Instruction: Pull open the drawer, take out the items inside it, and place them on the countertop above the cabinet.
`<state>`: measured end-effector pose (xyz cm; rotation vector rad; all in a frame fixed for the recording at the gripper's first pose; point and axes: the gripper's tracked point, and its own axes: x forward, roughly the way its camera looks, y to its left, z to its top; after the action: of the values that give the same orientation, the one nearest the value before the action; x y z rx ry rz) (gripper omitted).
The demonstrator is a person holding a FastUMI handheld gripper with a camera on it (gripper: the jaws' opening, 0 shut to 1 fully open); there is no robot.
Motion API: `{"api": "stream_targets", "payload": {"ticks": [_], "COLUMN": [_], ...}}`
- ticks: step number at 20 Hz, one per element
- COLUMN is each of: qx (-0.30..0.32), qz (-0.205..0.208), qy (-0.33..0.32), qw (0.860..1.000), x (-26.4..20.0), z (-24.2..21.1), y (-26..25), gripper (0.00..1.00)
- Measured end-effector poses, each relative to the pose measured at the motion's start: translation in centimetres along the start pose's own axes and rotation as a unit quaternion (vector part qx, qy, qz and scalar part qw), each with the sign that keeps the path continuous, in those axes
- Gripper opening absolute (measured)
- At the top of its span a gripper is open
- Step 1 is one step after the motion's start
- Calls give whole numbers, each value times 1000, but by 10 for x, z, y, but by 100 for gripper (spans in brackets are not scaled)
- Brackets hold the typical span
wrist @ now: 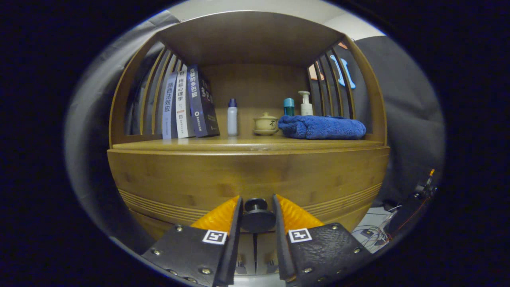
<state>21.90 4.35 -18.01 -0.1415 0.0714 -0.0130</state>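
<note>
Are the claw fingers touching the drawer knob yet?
Cannot tell. In the gripper view the black knob sits between the claw fingers, both very close to its sides, but no clear contact or gap shows. Drawer front looks closed.

gripper (257, 209) level and facing straight ahead, orange-tipped black fingers (221, 217) standing narrowly parted, something caught between them.

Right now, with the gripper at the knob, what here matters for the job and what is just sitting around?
Job:
- knob, between the gripper fingers, which flank it; contact unclear
- drawer front, closed
- countertop, where the items go

Lying about, all on the countertop:
- books
- white bottle
- lidded cup
- blue towel
- teal bottle
- pump bottle
</note>
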Motion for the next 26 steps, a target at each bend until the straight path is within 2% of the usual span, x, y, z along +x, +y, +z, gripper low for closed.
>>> {"api": "stream_targets", "payload": {"ticks": [2, 3, 7, 8, 9, 10, 11, 13, 15, 16, 18, 20, 23, 25, 26], "qx": [-15, -11, 59, 62, 57, 58, 70, 80, 78, 76, 66, 59, 39, 30, 17], "qz": [3, 6, 33, 38, 36, 31, 21, -20, -15, 2, 23, 22, 21, 53, 54], "qy": [0, 35, 78, 87, 138, 171, 160, 92, 53, 51, 69, 61, 48, 31, 31], "qw": [1000, 999, 995, 994, 988, 983, 984, 992, 995, 996, 995, 996, 998, 998, 998], "x": [3, 0, -10, -14, -40, -55, -60, -66, -64, -59, -45, -39, -38, -36, -35], "z": [-5, -20, -31, -41, -67, -88, -93, -51, -13, -5, -11, -18, -18, -9, -5], "y": [-1, 0, 1, 2, -2, -4, -9, -29, -33, -28, -20, -16, -13, 4, 7], "gripper": [44, 45, 31, 30, 30, 19, 7, 7, 7, 13, 36, 60, 59, 60, 60]}}
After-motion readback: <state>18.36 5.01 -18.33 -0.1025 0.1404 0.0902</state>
